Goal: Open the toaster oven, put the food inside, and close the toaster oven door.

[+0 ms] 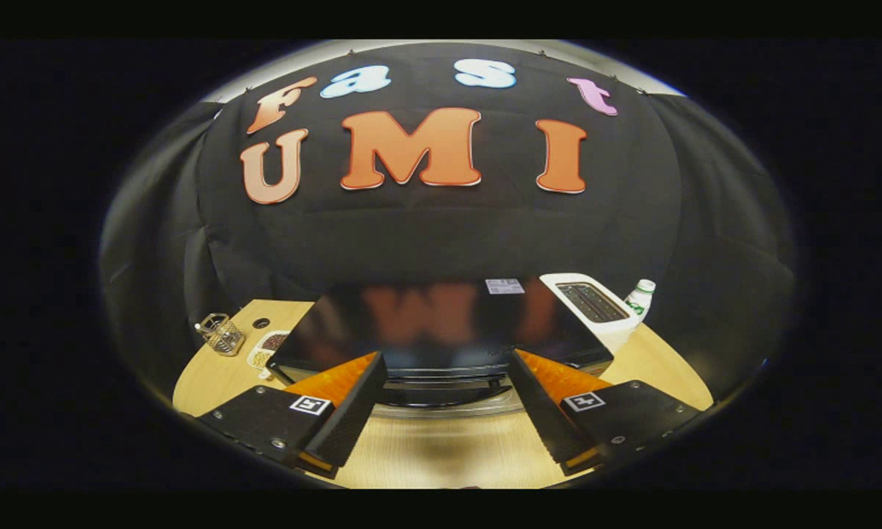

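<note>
Tongs (448,356) low in the middle of the frame, released: fingers (345,419) spread wide, pressing on nothing, each with a small square marker on its base. Bare table (441,448) in the gap between them, light wood, with a soft shadow on it.

Just ahead of the tips, in the centre of the frame: oven (441,323), black, seen steeply from above, glossy top mirroring the wall behind. Front edge framed by the two tips, apart from both. Along that front, a dark curved bar (448,394) with a pale strip beneath it, lying between the fingers. Door hard to judge from this angle; cannot tell whether fully shut. Small pale sticker (504,286) on the far edge of the top.

Left of centre, tucked against the oven's left corner and partly hidden by it: dish (268,349), pale, holding brown and lighter bits of food, beyond the left finger. Further left, near the table's edge: wire basket (222,334), tilted a little, well apart from the fingers. Small dark hole (261,322) in the tabletop just behind the dish.

Right of centre, close against the oven's right side: toaster (591,305), white, slots on top facing up. Just beyond it, at the table's far right: bottle (640,297), upright, white cap, green on the label.

Black cloth wall (441,228) across the upper half of the frame, hanging behind the table.
</note>
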{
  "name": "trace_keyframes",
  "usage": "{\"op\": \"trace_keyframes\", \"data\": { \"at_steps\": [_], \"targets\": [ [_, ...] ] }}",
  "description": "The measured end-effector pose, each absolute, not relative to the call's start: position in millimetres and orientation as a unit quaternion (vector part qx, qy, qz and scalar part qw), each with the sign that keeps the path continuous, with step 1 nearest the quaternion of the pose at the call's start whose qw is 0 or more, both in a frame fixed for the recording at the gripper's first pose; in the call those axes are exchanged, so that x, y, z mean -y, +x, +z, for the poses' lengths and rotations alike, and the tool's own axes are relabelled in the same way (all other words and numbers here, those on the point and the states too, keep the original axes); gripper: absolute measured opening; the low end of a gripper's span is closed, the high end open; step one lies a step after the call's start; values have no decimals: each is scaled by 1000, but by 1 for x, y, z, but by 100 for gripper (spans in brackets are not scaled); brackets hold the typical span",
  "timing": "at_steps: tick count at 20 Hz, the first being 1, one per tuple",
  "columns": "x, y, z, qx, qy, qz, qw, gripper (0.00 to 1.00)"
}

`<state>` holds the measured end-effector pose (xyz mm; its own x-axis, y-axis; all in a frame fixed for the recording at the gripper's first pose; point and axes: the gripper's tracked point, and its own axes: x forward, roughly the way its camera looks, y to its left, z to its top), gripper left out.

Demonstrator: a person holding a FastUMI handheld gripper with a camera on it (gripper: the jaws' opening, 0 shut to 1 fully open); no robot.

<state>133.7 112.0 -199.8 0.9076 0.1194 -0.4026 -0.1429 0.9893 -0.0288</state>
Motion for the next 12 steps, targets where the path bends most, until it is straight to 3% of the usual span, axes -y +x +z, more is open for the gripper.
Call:
{"op": "trace_keyframes", "data": {
  "at_steps": [12],
  "targets": [
    [-118,122,-217,-230,-35,81,969,99]
  ]
}}
